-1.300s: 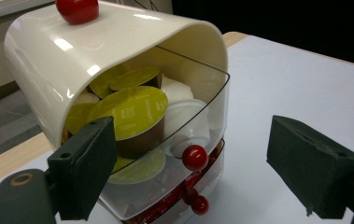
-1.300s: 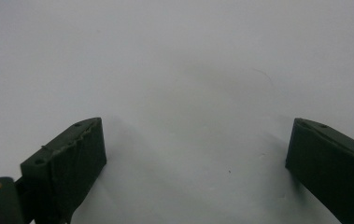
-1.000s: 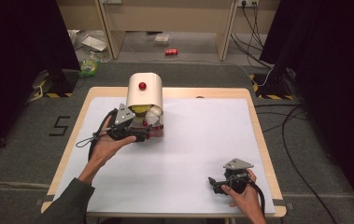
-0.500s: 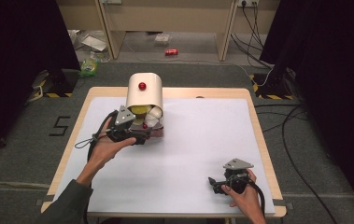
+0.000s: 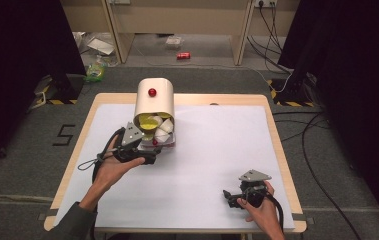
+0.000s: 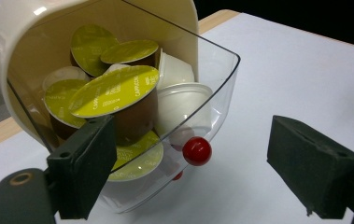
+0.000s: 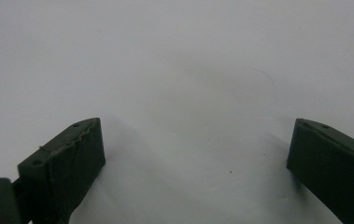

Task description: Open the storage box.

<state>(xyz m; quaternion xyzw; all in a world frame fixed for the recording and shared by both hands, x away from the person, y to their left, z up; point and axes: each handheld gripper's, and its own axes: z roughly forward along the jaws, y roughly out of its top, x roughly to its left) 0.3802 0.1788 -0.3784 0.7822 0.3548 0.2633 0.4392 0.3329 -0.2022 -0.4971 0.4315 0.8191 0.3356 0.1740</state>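
Two grippers on a white-covered table [image 5: 212, 165]. Left gripper [image 6: 193, 163] faces the mouth of a cream capsule dispenser [image 5: 154, 102] at the table's far left; jaws spread wide, holding nothing, straddling the clear drawer's [image 6: 212, 88] red knob [image 6: 196, 150]. Drawer is heaped with green-lidded coffee capsules [image 6: 114, 91] and white ones. Right gripper [image 5: 242, 194] rests near the front right corner, jaws released over bare sheet. Risks, as I judge: a crooked pinch slips off the small round knob; a hard tug spills capsules or drags the dispenser.
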